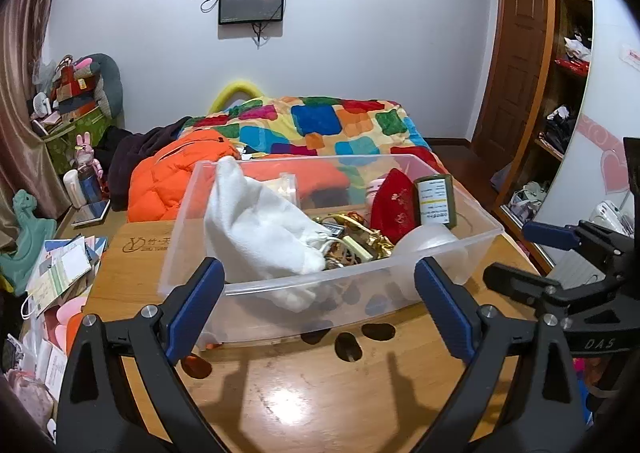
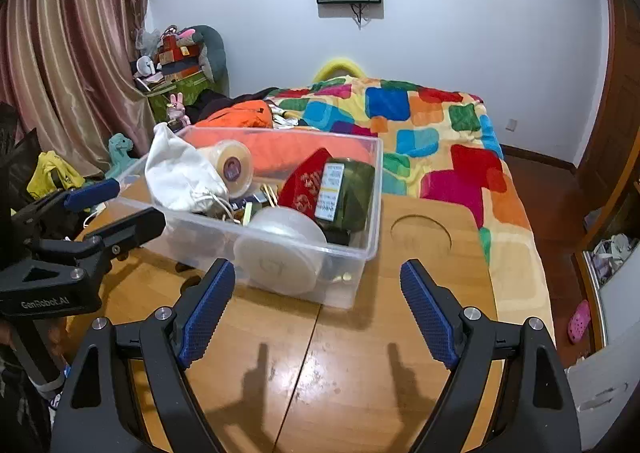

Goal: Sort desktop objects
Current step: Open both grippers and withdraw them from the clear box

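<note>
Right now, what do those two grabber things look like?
Both are black plastic clamps with two fingers each, tipped with blue bumpy pads and dotted with round silver bolts. The left gripper has "GenRobot.AI" printed in pale letters on its side, seen from the right wrist camera. The right gripper shows the letters "DAS" on its body. No cables or sleeves show.

**Black grippers, blue pads**

The left gripper point(image 1: 318, 301) has a matte black frame with triangular cut-outs, silver round screws at the joints, and ribbed blue pads point(image 1: 442, 309). The right gripper point(image 2: 318, 311) matches it, its blue pads point(image 2: 206, 311) dotted with fine texture. White lettering marks the black bodies: "DAS" and "GenRobot.AI".
</note>
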### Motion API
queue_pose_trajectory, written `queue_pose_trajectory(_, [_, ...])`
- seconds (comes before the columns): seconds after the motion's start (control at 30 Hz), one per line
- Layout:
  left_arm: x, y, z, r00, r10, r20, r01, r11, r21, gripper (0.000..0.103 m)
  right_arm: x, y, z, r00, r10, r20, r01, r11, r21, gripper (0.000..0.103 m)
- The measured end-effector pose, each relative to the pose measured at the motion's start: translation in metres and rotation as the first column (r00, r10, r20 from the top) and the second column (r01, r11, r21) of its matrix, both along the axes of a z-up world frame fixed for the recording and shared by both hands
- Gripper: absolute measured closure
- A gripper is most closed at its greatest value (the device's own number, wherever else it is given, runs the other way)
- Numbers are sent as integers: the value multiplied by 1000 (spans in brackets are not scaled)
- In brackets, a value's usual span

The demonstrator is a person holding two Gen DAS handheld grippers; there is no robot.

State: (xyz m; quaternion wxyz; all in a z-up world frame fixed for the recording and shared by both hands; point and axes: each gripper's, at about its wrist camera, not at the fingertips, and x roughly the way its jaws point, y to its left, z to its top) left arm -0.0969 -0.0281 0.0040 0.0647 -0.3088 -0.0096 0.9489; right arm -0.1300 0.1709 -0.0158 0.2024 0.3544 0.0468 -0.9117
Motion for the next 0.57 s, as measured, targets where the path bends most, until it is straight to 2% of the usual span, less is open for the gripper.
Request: queue_pose_trajectory(0.57, [-4,-1,-2,1000,7,-15,-6,1000,11,6,5,3,-3,1000,3,2,-3,1000,-20,20])
